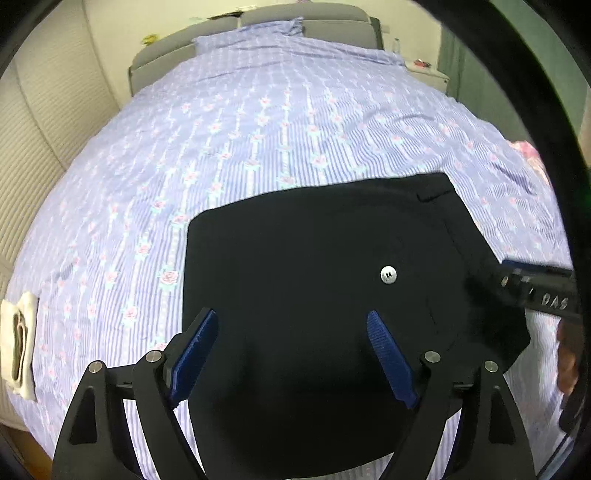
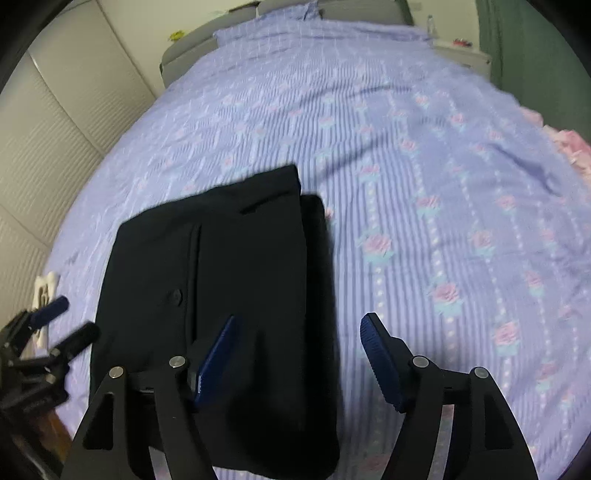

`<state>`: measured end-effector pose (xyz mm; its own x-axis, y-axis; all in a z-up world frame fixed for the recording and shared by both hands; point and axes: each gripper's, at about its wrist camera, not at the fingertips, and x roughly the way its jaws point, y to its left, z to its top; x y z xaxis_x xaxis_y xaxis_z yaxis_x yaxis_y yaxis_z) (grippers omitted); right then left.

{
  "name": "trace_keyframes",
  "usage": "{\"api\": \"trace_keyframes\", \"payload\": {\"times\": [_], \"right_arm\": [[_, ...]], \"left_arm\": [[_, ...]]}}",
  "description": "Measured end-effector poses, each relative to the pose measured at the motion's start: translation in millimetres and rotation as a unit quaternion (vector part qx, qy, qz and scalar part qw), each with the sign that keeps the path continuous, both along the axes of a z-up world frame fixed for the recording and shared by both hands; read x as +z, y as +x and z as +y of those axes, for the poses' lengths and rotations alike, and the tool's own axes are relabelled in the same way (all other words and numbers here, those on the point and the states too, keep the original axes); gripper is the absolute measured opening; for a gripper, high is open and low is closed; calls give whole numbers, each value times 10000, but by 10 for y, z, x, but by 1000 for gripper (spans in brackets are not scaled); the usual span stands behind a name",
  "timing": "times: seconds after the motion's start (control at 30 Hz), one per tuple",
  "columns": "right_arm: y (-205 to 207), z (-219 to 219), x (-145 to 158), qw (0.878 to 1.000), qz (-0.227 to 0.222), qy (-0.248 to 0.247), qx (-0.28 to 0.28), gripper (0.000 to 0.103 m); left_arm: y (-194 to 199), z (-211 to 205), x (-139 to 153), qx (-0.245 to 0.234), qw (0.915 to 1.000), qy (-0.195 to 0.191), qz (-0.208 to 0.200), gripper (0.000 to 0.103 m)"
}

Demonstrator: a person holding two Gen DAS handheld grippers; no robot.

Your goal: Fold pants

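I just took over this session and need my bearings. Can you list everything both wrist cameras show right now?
pants: one, black, folded into a compact stack, near edge of the bed
button: one, silver, on the pants
bedspread: one, lilac with stripes and pink roses, covering the bed
headboard: one, grey, far end
cream cloth: one, folded, bed's left edge
pink fabric: one piece, bed's right edge
bottle: one, clear, beside the headboard, right
left tongs: one, black with blue pads, open above the pants
right tongs: one, same colours, open over the pants' right edge
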<state>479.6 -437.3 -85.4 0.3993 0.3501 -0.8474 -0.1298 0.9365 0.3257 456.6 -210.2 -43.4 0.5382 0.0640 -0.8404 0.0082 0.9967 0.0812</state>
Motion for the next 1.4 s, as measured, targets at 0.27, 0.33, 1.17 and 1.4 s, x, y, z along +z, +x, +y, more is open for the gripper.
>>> {"api": "trace_keyframes", "payload": {"times": [0.27, 0.33, 1.17, 1.4], "right_arm": [[63, -341, -520, 9783, 1051, 1704, -540, 70], [64, -393, -644, 9654, 1248, 2240, -466, 70], [288, -49, -879, 9343, 1723, 3120, -22, 35], [193, 231, -434, 9771, 1300, 1640, -383, 28]], "left_arm": [[161, -85, -243, 68, 9983, -442, 380, 85], [167, -157, -335, 68, 9972, -562, 496, 84], [271, -207, -591, 173, 9934, -768, 829, 84], [60, 109, -363, 262, 9972, -511, 480, 84]]}}
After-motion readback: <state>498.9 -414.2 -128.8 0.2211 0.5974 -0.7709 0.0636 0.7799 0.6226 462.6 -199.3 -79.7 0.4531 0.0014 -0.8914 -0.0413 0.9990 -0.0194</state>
